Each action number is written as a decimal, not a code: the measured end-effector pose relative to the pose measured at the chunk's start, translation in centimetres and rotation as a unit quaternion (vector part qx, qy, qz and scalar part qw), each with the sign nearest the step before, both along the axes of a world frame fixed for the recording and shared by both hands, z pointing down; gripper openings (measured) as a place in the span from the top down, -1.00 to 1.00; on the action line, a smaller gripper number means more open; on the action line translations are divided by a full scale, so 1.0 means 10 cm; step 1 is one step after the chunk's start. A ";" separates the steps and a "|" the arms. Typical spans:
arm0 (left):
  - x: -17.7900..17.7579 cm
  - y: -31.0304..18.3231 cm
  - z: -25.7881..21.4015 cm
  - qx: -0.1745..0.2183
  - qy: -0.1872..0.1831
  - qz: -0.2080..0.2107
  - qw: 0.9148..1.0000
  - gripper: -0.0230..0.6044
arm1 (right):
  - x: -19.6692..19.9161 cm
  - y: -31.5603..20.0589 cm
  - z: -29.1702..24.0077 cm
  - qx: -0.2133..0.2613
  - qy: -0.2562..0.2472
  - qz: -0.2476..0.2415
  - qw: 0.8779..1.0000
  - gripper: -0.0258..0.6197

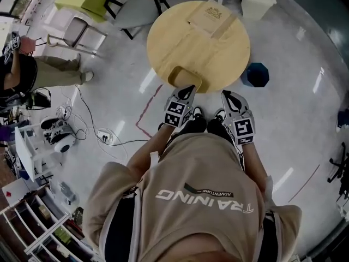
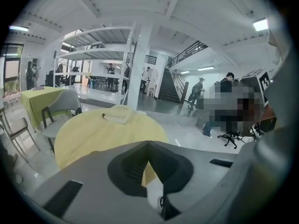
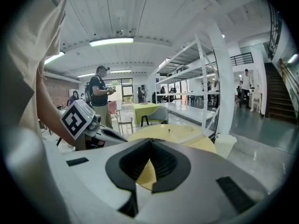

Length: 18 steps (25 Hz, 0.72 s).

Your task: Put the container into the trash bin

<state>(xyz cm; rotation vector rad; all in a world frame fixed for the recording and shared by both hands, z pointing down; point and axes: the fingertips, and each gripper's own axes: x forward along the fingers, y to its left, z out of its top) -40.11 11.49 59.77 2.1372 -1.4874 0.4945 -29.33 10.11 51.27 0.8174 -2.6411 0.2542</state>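
Two closed claws: left claw (image 1: 188, 88); right claw (image 1: 227, 94)

left hand-held gripper (image 1: 187, 89) closed, right hand-held gripper (image 1: 227, 95) closed, both empty

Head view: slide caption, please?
Left hand-held gripper and right hand-held gripper, both shut, at a round table bearing a box.

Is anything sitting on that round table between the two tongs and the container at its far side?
Mostly bare table lies between. Only a tan tray-like thing sits at the near edge, right ahead of the left tongs. The right tongs have a clear line to the container.
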 end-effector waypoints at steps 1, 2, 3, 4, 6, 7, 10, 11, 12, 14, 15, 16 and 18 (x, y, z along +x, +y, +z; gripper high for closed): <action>0.00 0.00 0.02 -0.003 -0.002 -0.003 1.000 0.92 | 0.00 0.00 0.02 -0.003 -0.002 -0.003 1.000 0.91; -0.01 -0.01 0.06 -0.009 -0.005 -0.006 1.000 0.92 | 0.01 0.01 0.04 -0.007 -0.004 -0.005 1.000 0.91; -0.01 -0.01 0.11 -0.016 -0.006 -0.010 1.000 0.92 | 0.02 0.02 0.07 -0.010 -0.005 -0.008 1.000 0.91; 0.00 -0.01 0.18 -0.027 -0.005 -0.014 1.000 0.92 | 0.04 0.03 0.10 -0.015 -0.005 -0.011 1.000 0.91; 0.02 -0.02 0.35 -0.055 -0.004 -0.018 0.998 0.73 | 0.08 0.02 0.18 -0.026 -0.004 -0.013 1.000 0.91; 0.03 -0.03 0.44 -0.070 -0.005 -0.019 0.997 0.71 | 0.10 0.00 0.22 -0.031 -0.005 -0.013 0.999 0.91; 0.07 -0.07 0.70 -0.109 -0.021 -0.018 0.994 0.65 | 0.20 -0.06 0.30 -0.045 -0.009 -0.013 0.999 0.91; 0.08 -0.07 0.78 -0.122 -0.028 -0.016 0.992 0.56 | 0.24 -0.06 0.34 -0.050 -0.008 -0.011 0.999 0.91; 0.10 -0.07 0.84 -0.134 -0.032 -0.014 0.990 0.56 | 0.29 -0.06 0.38 -0.055 -0.006 -0.009 0.998 0.91; 0.14 -0.08 0.95 -0.152 -0.036 -0.010 0.988 0.56 | 0.39 -0.08 0.47 -0.062 -0.001 -0.003 0.998 0.91; 0.16 -0.09 0.99 -0.160 -0.040 -0.009 0.986 0.56 | 0.43 -0.09 0.50 -0.065 0.000 0.000 0.998 0.91; 0.17 -0.10 1.04 -0.168 -0.044 -0.008 0.985 0.56 | 0.47 -0.11 0.52 -0.067 0.000 0.003 0.998 0.91; 0.18 -0.10 1.13 -0.182 -0.056 -0.007 0.982 0.56 | 0.54 -0.14 0.56 -0.071 0.001 0.008 0.997 0.91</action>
